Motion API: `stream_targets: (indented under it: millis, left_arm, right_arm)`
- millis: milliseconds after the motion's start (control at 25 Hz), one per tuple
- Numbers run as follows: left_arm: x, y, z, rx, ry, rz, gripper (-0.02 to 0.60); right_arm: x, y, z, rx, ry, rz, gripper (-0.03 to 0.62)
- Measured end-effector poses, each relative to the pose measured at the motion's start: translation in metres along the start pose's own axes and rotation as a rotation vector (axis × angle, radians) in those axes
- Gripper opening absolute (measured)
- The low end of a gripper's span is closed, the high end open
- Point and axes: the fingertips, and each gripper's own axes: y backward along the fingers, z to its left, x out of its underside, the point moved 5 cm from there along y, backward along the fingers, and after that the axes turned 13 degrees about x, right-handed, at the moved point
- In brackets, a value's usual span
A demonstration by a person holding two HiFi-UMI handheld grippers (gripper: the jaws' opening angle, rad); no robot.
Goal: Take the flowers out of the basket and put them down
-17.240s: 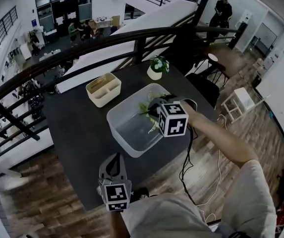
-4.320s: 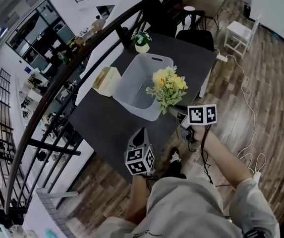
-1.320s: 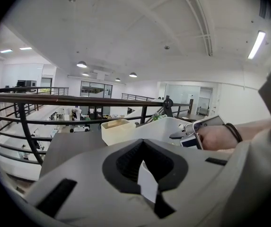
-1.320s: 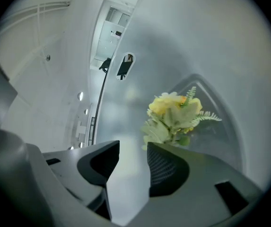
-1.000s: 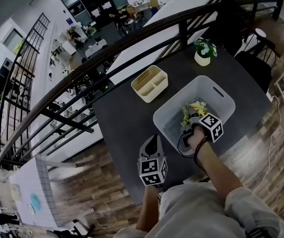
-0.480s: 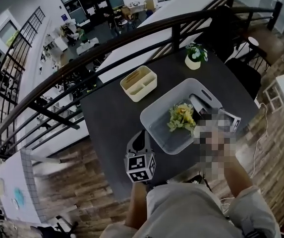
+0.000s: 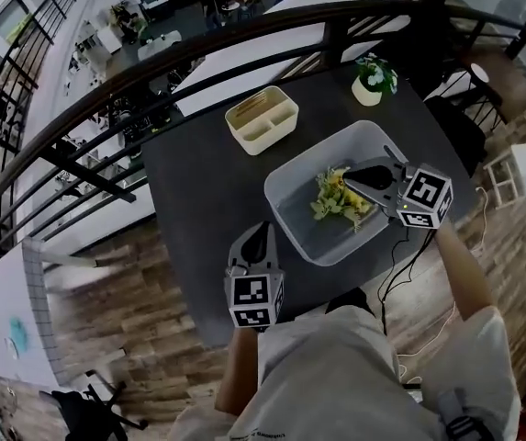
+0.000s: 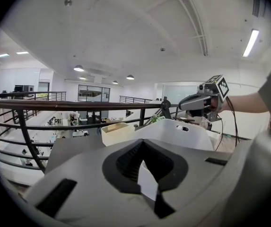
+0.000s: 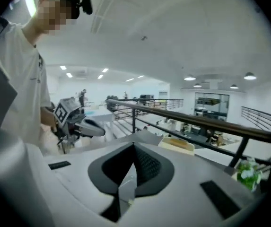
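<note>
The yellow and green flowers (image 7: 339,196) lie inside the grey basket (image 7: 283,220) on the dark table. My right gripper (image 7: 347,175) hovers over the basket's right half and points left, with its tips just above the flowers. It is shut, and no stem shows between its jaws in the right gripper view. The left gripper view shows the right gripper (image 8: 182,106) clear above the basket (image 8: 173,132), with nothing hanging from it. My left gripper (image 7: 259,231) is shut and empty at the table's near edge, left of the basket.
A beige organizer (image 7: 262,119) stands behind the basket on the left, and a small potted plant (image 7: 374,79) sits at the far right corner. A black railing (image 7: 244,28) runs past the table's far side. Bare tabletop (image 7: 198,186) lies left of the basket.
My right gripper has come up from among the flowers to above the basket and rolled over. The flowers stayed in the basket. My left gripper has kept its place.
</note>
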Motion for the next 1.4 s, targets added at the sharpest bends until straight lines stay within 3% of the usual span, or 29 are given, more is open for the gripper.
stream_targets:
  millis: [120, 200, 560, 720, 840, 1000, 1120, 1400]
  left_arm:
    - [-0.001, -0.003, -0.005, -0.078, 0.039, -0.024, 0.023]
    - [0.001, -0.004, -0.011, -0.150, 0.087, -0.041, 0.023]
    - [0.011, 0.002, -0.022, -0.389, 0.174, -0.079, 0.023]
    - [0.015, 0.000, -0.032, -0.485, 0.200, -0.098, 0.023]
    - [0.026, -0.003, -0.044, -0.557, 0.243, -0.111, 0.023]
    - [0.043, -0.001, -0.064, -0.645, 0.291, -0.131, 0.023]
    - [0.054, 0.005, -0.081, -0.714, 0.338, -0.174, 0.023]
    - [0.094, 0.026, -0.125, -0.873, 0.441, -0.196, 0.023]
  right_arm:
    - [0.018, -0.020, 0.007, -0.222, 0.191, 0.167, 0.018]
    - [0.036, -0.029, 0.011, -0.307, 0.298, 0.268, 0.018]
    - [0.097, -0.078, 0.039, -0.599, 0.721, 0.389, 0.024]
    - [0.125, -0.095, 0.039, -0.669, 0.863, 0.422, 0.034]
    - [0.143, -0.103, 0.037, -0.722, 0.950, 0.434, 0.111]
    - [0.167, -0.115, 0.041, -0.820, 0.980, 0.483, 0.194]
    - [0.184, -0.126, 0.046, -0.876, 1.003, 0.534, 0.310]
    - [0.235, -0.148, 0.063, -0.953, 1.207, 0.599, 0.310]
